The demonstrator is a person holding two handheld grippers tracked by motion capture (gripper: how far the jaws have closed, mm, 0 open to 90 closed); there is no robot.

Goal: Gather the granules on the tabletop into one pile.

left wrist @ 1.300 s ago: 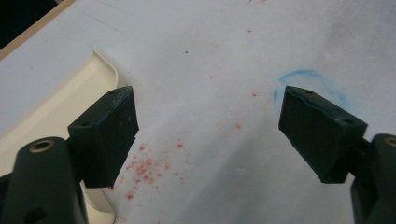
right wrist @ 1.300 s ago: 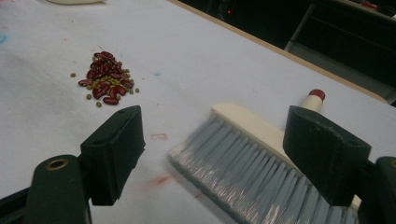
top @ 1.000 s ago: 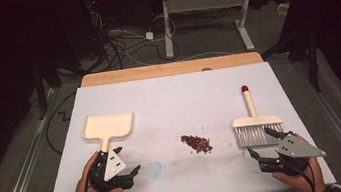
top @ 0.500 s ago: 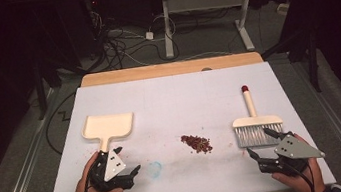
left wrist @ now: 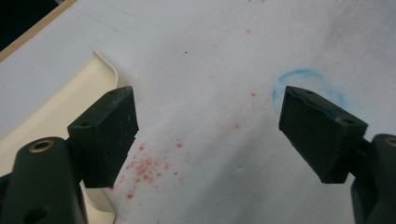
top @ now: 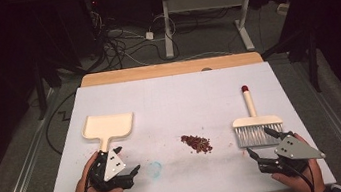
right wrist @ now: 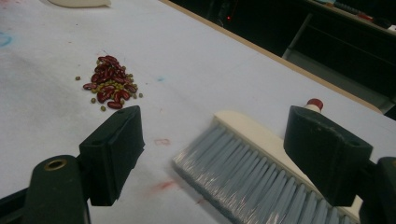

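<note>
Both grippers hover with jaws apart: right gripper (top: 260, 144) just short of the brush (top: 255, 123), left gripper (top: 126, 160) beside the dustpan (top: 107, 126). A crooked grab could fling the brush into the beans (top: 196, 143) between them.

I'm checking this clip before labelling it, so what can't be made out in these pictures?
- Dustpan handle: high view, covered by the left gripper.
- Brush: right gripper view, bristles cut off by the bottom edge, handle behind a finger.
- Pile of beans: high view, too small to count.
</note>
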